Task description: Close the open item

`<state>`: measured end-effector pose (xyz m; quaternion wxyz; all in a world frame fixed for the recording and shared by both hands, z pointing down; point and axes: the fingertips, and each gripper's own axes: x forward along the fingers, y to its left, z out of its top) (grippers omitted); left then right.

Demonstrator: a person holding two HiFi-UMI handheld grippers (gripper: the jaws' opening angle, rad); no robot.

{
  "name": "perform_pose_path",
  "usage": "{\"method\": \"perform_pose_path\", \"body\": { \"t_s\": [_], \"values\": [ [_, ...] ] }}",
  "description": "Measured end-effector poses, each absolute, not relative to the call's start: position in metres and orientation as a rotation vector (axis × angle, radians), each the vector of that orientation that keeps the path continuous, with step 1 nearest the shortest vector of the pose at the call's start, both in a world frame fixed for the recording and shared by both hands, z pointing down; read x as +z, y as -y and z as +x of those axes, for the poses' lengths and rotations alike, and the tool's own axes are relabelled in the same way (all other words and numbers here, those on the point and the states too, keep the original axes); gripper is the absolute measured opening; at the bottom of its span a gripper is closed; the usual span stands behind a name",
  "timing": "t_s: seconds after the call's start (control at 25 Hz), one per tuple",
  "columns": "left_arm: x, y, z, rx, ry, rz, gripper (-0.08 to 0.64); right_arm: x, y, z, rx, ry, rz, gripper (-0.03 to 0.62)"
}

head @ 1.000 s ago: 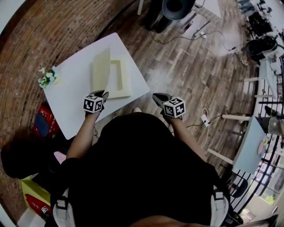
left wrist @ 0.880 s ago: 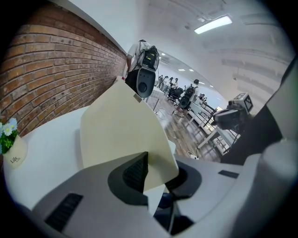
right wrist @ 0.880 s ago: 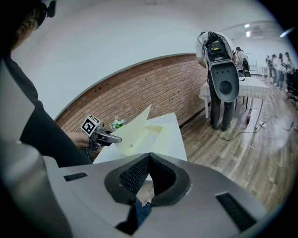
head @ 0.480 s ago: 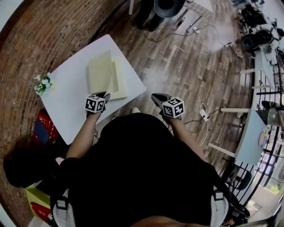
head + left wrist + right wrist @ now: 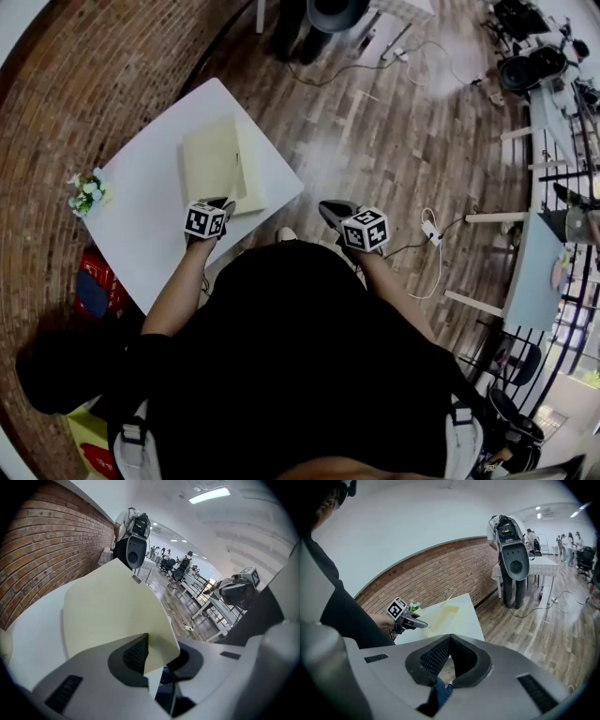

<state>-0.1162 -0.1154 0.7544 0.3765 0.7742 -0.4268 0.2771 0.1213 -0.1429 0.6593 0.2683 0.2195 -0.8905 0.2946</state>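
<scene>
White table (image 5: 141, 234) by brick wall (image 5: 84, 84); pale box (image 5: 247, 180) near its right edge, lid (image 5: 208, 157) tilted over it.
Left gripper (image 5: 225, 202) clamps the lid's near corner; right gripper (image 5: 328, 208), jaws together and empty, hangs over open wood floor (image 5: 394, 141), centre frame.

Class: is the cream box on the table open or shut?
Partly open: the lid slants above the base, pinched in the left tool.

Smooth, matt white table top (image 5: 141, 225). Pale yellow box lid (image 5: 208, 157): matt card. Upper centre, floor (image 5: 375, 141): wood planks, faint sheen. Upper left, brick wall (image 5: 84, 75): rough. Grey matt plastic right gripper (image 5: 450, 636); black ribbed pads (image 5: 436, 656).
</scene>
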Motion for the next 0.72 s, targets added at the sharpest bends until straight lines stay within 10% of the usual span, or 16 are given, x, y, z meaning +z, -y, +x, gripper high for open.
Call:
{"method": "perform_pose_path", "body": {
  "t_s": [0.72],
  "values": [
    [0.785, 0.126, -0.094, 0.829, 0.96, 1.957, 0.083, 0.662, 0.129, 0.131, 0.833, 2.386, 0.671, 0.02]
  ]
}}
